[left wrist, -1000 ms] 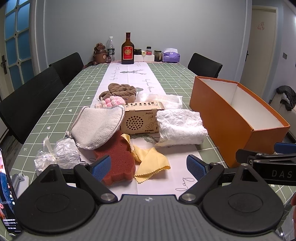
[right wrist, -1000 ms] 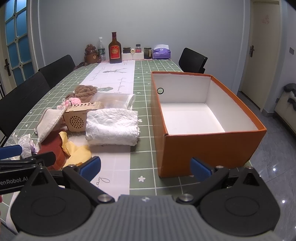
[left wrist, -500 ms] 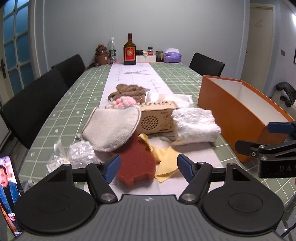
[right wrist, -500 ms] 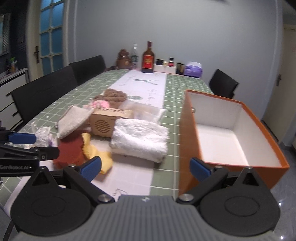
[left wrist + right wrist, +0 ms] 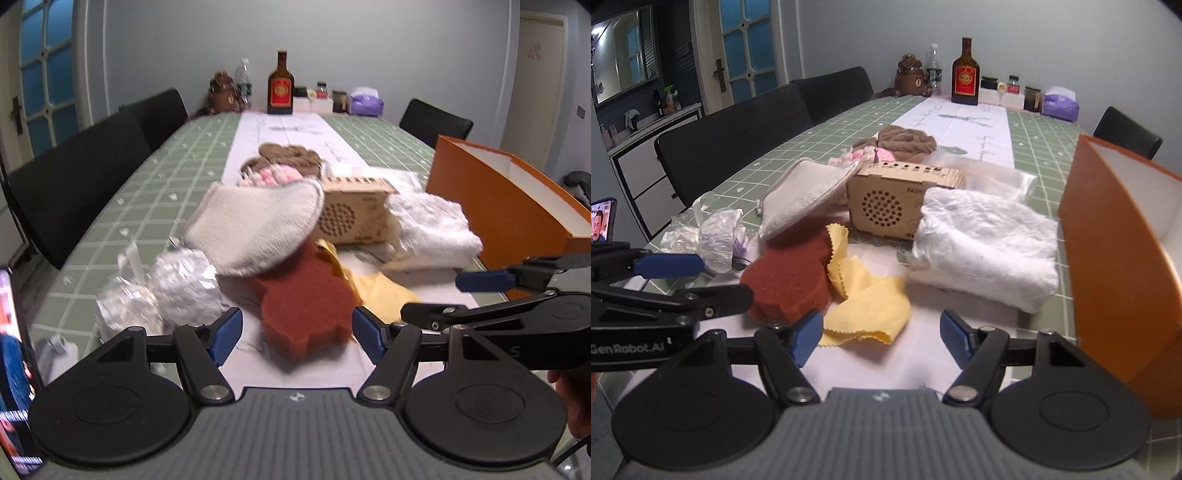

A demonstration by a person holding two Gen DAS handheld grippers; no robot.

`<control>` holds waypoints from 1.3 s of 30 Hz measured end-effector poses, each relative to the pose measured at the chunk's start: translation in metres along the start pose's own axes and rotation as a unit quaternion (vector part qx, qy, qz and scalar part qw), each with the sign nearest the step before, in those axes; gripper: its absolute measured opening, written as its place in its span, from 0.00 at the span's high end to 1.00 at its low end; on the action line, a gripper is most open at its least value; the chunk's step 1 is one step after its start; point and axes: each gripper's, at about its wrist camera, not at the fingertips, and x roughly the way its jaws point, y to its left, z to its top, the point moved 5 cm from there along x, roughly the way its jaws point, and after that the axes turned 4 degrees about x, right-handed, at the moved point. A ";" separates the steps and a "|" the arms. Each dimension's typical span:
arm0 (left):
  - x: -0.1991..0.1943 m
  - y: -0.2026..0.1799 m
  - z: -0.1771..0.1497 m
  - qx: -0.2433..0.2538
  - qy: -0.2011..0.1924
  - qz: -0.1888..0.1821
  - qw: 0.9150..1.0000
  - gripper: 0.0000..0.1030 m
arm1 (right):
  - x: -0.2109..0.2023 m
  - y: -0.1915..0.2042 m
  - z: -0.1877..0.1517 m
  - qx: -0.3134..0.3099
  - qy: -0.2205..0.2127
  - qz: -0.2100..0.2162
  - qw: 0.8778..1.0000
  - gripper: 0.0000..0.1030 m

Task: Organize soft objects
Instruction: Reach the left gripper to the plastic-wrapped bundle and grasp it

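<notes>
- The orange box (image 5: 1123, 258) fills the right side of the right wrist view, its open top up and its long axis running away from the camera. It stands beside the pile, probably as the bin for the soft things.
- The folded white towel (image 5: 986, 240) lies just left of the box at centre right, its long axis across the frame, touching the wooden radio (image 5: 886, 203) behind it.
- The beige mitt (image 5: 255, 225) leans tilted over the red sponge (image 5: 306, 306) at the centre of the left wrist view, rounded end toward the radio.
- The red sponge lies flat at lower centre, its long axis pointing roughly from the camera toward the pile. I judge it the first target, being nearest.
- The yellow cloth (image 5: 864, 302) lies crumpled just right of the sponge, partly tucked under it.
- The left gripper (image 5: 295, 332) is spread wide and empty, the sponge showing between its blue fingers without clear contact.
- The right gripper (image 5: 882, 336) is likewise released, gaping over the yellow cloth's near edge and holding nothing.
</notes>
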 end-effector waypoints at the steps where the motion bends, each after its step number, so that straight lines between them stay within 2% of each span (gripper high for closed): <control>1: 0.000 0.002 0.003 0.013 -0.005 0.012 1.000 0.22 | 0.003 0.000 0.001 0.003 0.002 0.002 1.000 0.33; 3: 0.002 0.006 0.009 0.053 -0.004 0.046 0.997 0.22 | 0.006 0.001 0.005 0.006 0.003 0.011 1.000 0.33; 5: 0.007 0.010 0.016 0.103 0.005 0.079 0.992 0.22 | 0.010 0.003 0.011 0.006 0.003 0.016 1.000 0.33; 9: 0.024 0.018 0.023 0.191 0.053 0.096 0.975 0.21 | 0.015 0.004 0.023 0.011 0.003 0.021 1.000 0.33; 13: 0.040 0.020 0.019 0.295 0.101 0.105 0.944 0.19 | 0.017 0.002 0.033 0.013 -0.001 0.022 1.000 0.32; 16: 0.051 0.019 0.014 0.353 0.124 0.109 0.921 0.19 | 0.012 -0.006 0.040 -0.004 -0.017 0.006 1.000 0.23; 18: 0.058 0.019 0.009 0.378 0.138 0.104 0.909 0.18 | 0.012 -0.014 0.045 -0.020 -0.029 -0.017 0.999 0.22; 20: 0.067 0.021 0.005 0.389 0.154 0.101 0.903 0.18 | 0.015 -0.026 0.051 -0.032 -0.034 -0.043 0.998 0.22; 23: 0.079 0.025 -0.002 0.389 0.174 0.093 0.900 0.18 | 0.024 -0.039 0.053 -0.047 -0.032 -0.055 0.997 0.10; 28: 0.088 0.030 -0.003 0.391 0.185 0.095 0.897 0.18 | 0.044 -0.046 0.049 -0.106 -0.029 -0.068 0.992 0.10; 32: 0.093 0.034 0.004 0.377 0.186 0.087 0.903 0.18 | 0.063 -0.054 0.046 -0.077 0.005 -0.048 0.996 0.09; 35: 0.097 0.037 0.008 0.375 0.193 0.079 0.903 0.19 | 0.074 -0.060 0.043 -0.054 0.022 -0.040 0.998 0.09; 37: 0.100 0.038 0.012 0.376 0.200 0.069 0.902 0.24 | 0.079 -0.060 0.041 -0.051 0.029 -0.039 0.997 0.10; 39: 0.104 0.040 0.015 0.374 0.209 0.065 0.901 0.25 | 0.082 -0.060 0.040 -0.053 0.035 -0.041 0.997 0.16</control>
